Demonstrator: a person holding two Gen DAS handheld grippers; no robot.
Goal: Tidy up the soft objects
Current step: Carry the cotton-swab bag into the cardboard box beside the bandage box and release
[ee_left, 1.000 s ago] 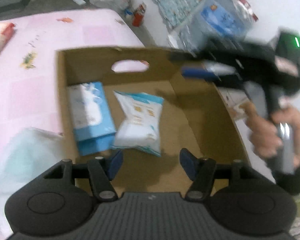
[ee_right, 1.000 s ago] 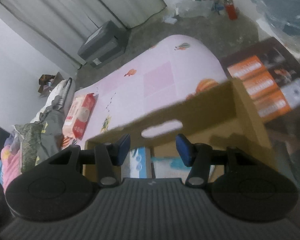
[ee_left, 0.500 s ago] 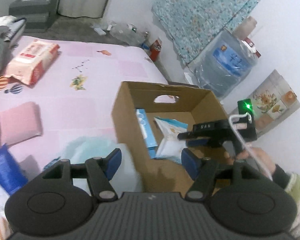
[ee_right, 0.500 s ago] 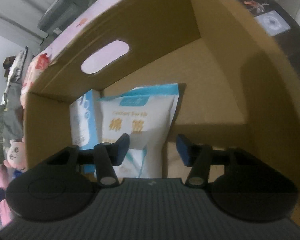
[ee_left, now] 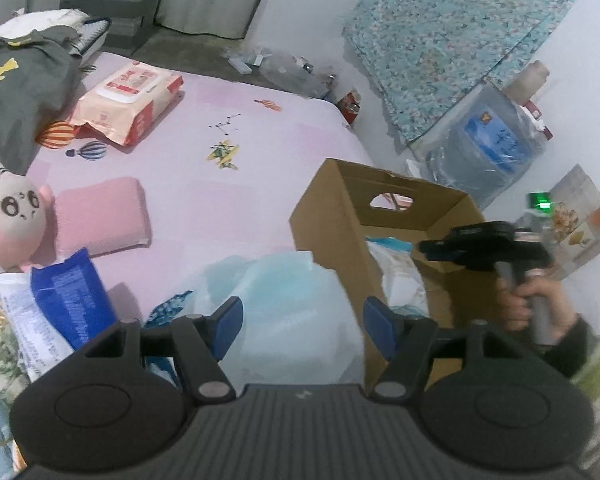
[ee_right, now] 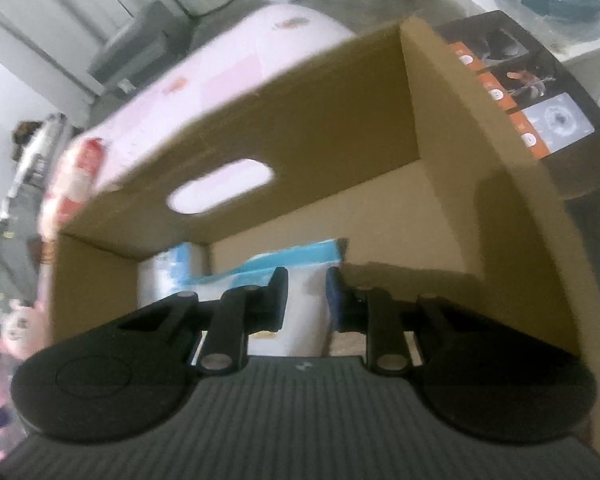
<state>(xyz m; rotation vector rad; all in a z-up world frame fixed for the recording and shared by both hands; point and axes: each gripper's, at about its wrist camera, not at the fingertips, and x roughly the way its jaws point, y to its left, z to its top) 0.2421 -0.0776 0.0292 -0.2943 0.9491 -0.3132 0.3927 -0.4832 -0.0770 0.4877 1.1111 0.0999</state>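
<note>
Pack point(ee_right: 304, 312) between right tool point(ee_right: 306, 300) pads

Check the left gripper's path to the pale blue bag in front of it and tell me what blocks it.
Nothing visible blocks it. The left gripper is open, and the pale blue bag lies straight ahead between its fingers. The cardboard box stands just right of the bag, close to the right finger.

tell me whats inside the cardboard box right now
Inside the cardboard box are a white pack with a teal top and a blue-and-white pack against the left wall. The right gripper covers their lower parts and the near floor.
</note>
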